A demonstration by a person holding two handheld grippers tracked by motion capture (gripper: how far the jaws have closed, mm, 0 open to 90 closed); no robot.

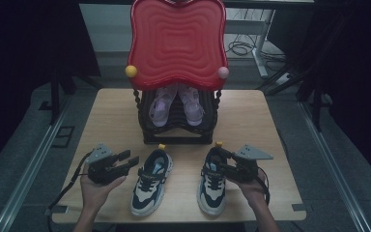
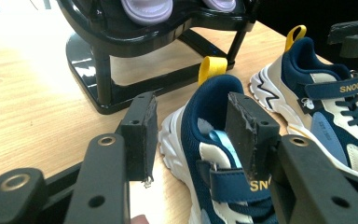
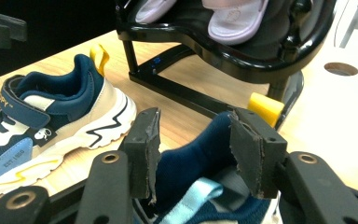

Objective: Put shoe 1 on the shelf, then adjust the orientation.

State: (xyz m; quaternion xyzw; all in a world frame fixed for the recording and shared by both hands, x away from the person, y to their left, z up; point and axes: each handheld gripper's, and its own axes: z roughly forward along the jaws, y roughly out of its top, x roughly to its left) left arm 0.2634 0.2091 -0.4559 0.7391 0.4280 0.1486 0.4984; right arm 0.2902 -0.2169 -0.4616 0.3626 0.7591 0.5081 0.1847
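High view, left to right: I am holding my left gripper (image 1: 131, 161) low over the table (image 1: 111, 111), just beside the left sneaker (image 1: 149, 181), with its jaws standing apart and gripping nothing. Left gripper view: I am sighting along those open jaws, one fingertip (image 2: 142, 135) outside the shoe's wall and the other over its collar, which I judge to be the line-up for pinching the heel rim below the yellow pull tab (image 2: 213, 67). Next comes the right sneaker (image 1: 212, 181), lying toe toward me, parallel to its partner and apart from it. My right gripper (image 1: 223, 162) is hovering over that shoe's heel; its jaws are also standing apart, straddling the collar without closing on it. Both heels are pointing at the black shoe rack (image 1: 176, 135) behind, where lilac sandals (image 1: 176, 104) are sitting under a red top (image 1: 176, 41), so I judge the pair is bound for that rack.
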